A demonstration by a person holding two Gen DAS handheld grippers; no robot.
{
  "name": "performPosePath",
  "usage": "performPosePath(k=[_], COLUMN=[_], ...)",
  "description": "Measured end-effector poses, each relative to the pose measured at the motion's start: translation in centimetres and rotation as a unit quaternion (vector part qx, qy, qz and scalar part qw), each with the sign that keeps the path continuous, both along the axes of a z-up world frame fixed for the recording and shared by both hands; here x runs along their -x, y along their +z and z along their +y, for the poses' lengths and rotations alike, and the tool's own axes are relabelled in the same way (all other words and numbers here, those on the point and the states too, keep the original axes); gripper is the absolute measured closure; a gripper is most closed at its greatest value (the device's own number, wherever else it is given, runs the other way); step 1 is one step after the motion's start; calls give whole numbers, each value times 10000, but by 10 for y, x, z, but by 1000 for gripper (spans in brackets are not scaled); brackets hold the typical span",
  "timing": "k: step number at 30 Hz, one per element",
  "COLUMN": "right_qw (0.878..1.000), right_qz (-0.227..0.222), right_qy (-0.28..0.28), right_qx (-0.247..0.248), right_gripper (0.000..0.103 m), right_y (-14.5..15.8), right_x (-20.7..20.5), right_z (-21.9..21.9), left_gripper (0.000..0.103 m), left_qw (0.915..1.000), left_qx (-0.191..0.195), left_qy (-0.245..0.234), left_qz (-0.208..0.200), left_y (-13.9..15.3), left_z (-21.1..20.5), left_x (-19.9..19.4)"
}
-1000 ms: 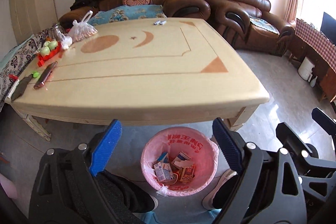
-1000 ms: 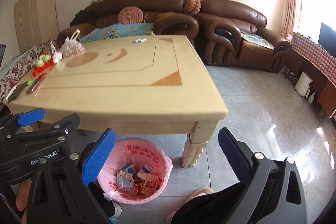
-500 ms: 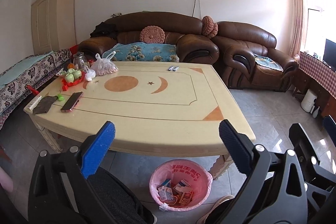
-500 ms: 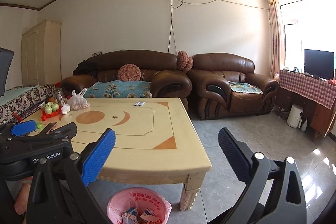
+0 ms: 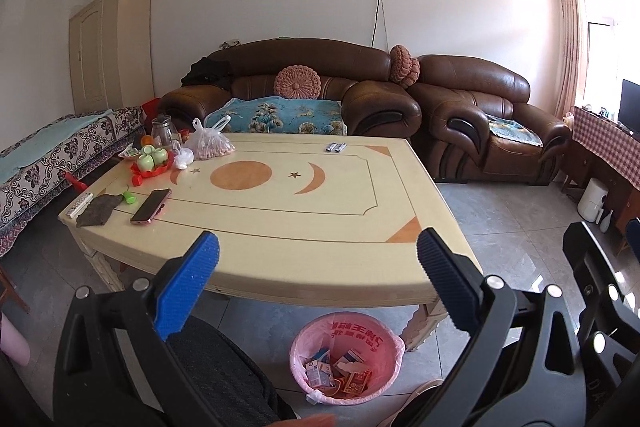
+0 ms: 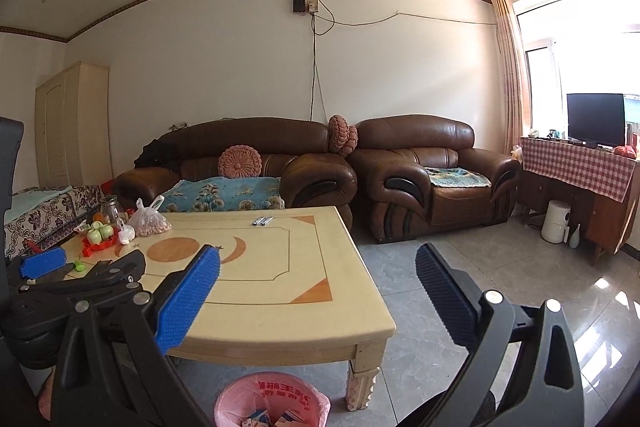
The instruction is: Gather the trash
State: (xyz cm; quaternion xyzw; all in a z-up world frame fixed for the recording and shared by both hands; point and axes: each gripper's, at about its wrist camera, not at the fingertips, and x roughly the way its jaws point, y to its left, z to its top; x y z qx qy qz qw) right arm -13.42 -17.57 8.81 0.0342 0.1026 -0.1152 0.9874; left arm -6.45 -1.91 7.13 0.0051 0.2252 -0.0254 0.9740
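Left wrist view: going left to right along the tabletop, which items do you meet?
Remote control → grey cloth → pink phone → white plastic bag → two small packets near the far edge of the table.

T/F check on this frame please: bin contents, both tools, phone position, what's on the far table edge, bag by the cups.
1. The pink bin holds small cartons. True.
2. The left tool grips a carton. False: its jaws stand open with nothing between them.
3. The phone lies on the table near its left end. True.
4. The right tool is shut. False: it is open and empty.
5. The two small packets lie in the bin. False: they lie on the table's far edge.
6. A plastic bag sits beside the green cups. True.
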Motion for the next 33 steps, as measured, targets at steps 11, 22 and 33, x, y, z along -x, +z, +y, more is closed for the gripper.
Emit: performPosePath(k=[11,22,33], right_qw=[9999,9999,9999], right_qz=[75,68,53], right_qy=[-66,-24,-2], right_qx=[59,109,110], right_gripper=[7,7,7], right_y=[-1,0,1], right_x=[-4,-6,-7], right_z=[4,10,10], left_gripper=[6,6,6], left_qw=[10000,10000,9999], left_qx=[30,4,34], left_qy=[-40,28,91], left_qz=[8,-7,-34], left_y=[-2,1,2], left_z=[3,7,8], left_x=[1,0,-2])
